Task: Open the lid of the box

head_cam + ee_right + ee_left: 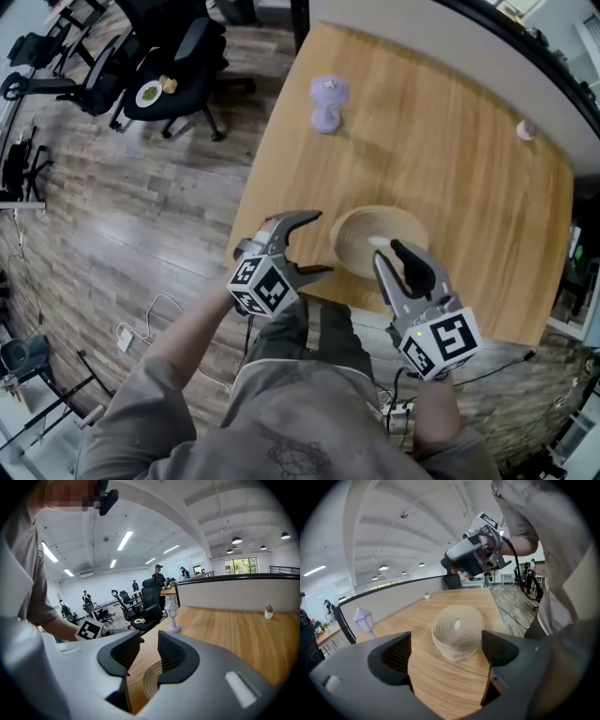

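A round woven box with a small white knob on its closed lid sits near the front edge of the wooden table. My left gripper is open wide just left of the box, not touching it. In the left gripper view the box stands ahead between the spread jaws of the left gripper. My right gripper hovers over the box's near side by the knob, jaws narrowly apart and holding nothing. In the right gripper view the box shows below the right gripper.
A purple toy lantern stands at the table's far left and a small pale object at the far right. Black office chairs stand on the wood floor to the left. A white cable lies on the floor.
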`<move>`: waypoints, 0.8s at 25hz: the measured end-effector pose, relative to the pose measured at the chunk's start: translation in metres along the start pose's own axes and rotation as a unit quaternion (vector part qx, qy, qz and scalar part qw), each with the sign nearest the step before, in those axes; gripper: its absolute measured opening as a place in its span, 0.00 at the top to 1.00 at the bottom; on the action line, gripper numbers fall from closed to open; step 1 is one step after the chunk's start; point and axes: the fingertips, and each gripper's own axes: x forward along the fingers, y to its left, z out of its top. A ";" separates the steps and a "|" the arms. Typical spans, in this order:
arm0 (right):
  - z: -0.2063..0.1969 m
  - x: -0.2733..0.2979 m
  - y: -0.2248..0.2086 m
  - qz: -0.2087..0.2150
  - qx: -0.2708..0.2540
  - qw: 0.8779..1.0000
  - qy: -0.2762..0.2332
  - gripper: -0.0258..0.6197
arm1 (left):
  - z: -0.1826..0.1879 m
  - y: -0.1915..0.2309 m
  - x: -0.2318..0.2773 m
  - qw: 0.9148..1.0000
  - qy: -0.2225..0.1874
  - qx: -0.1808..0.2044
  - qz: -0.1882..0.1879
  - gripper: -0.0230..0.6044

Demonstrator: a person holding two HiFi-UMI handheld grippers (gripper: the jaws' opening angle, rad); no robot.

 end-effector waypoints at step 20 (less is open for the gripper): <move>-0.081 0.026 -0.023 -0.006 0.062 0.997 0.054 0.78 | -0.067 -0.029 0.091 0.992 0.047 -0.043 -0.112 0.21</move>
